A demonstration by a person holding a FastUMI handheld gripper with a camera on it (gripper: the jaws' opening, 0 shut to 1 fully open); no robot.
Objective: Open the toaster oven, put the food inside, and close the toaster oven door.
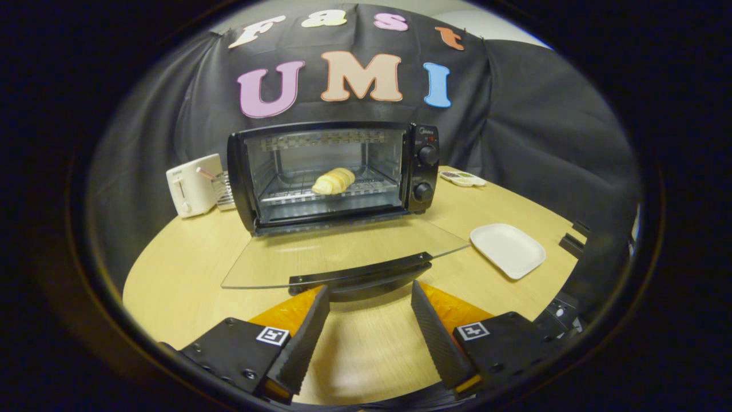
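Observation:
A black toaster oven (334,171) stands at the back of the round wooden table (189,269). Its glass door (343,252) is folded down flat toward me, and the door's black handle (360,273) lies just ahead of my fingertips. A pale croissant-shaped piece of food (333,181) rests on the wire rack inside the oven. My gripper (370,293) is open, low over the table, with nothing between its fingers; the handle sits just beyond the gap.
A white toaster (191,186) stands left of the oven with a small wire rack (224,191) beside it. A white square plate (507,249) lies right of the door. A small white dish (462,178) sits behind it, near the oven's knobs (426,171).

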